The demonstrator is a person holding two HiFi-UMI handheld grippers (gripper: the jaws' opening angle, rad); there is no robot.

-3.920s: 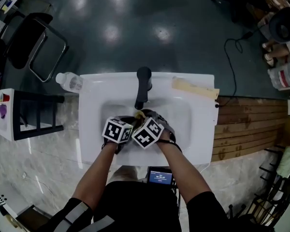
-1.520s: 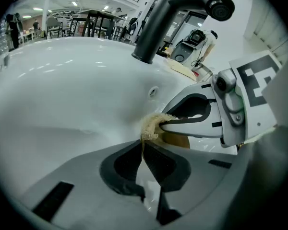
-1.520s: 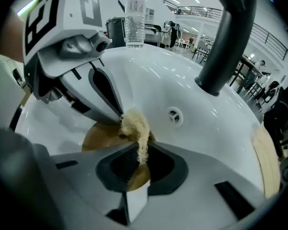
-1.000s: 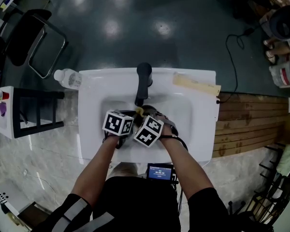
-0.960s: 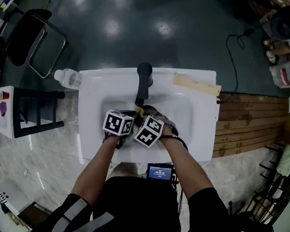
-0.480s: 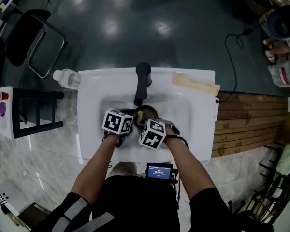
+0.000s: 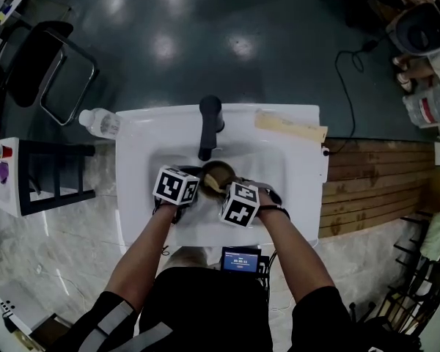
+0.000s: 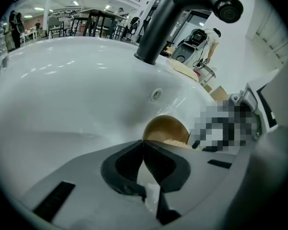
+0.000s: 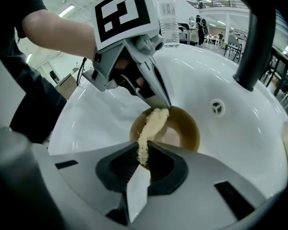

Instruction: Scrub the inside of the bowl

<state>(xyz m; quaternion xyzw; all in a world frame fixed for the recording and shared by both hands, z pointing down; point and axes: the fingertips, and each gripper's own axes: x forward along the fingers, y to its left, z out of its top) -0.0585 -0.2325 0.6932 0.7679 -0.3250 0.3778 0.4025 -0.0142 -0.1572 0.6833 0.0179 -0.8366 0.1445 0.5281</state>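
A white ceramic sink [image 7: 301, 169] carries a black single-lever faucet [image 7: 209, 122] at the back of its basin. The round brown bowl [image 7: 218, 173] sits inside the basin, just in front of the faucet base and between the two grippers. The left gripper [image 8: 144, 144] has its jaws pressed together with no visible gap. In the right gripper view its tips meet the near rim of the bowl, and the rim appears to be pinched between them, though the exact contact is hard to make out at that angle. The bowl stands tilted, with its open side facing the right gripper. The right gripper [image 9: 143, 152] has its jaws clamped narrowly on a pale tan, coarse-fibred scrubbing pad [image 9: 151, 126]. The pad is seen edge-on and rises from the jaws into the bowl. Its free end lies against the inner wall, just below the tips of the left gripper. The floor of the bowl shows a lighter patch. A round overflow opening [image 9: 216, 108] sits in the basin wall beyond the bowl. On the sink's rim a clear plastic water bottle [image 7: 100, 123] lies at the back left corner (on its side). A flat pale yellow strip [image 7: 290, 127] rests at the back right. Both forearms reach in from the near edge of the sink.
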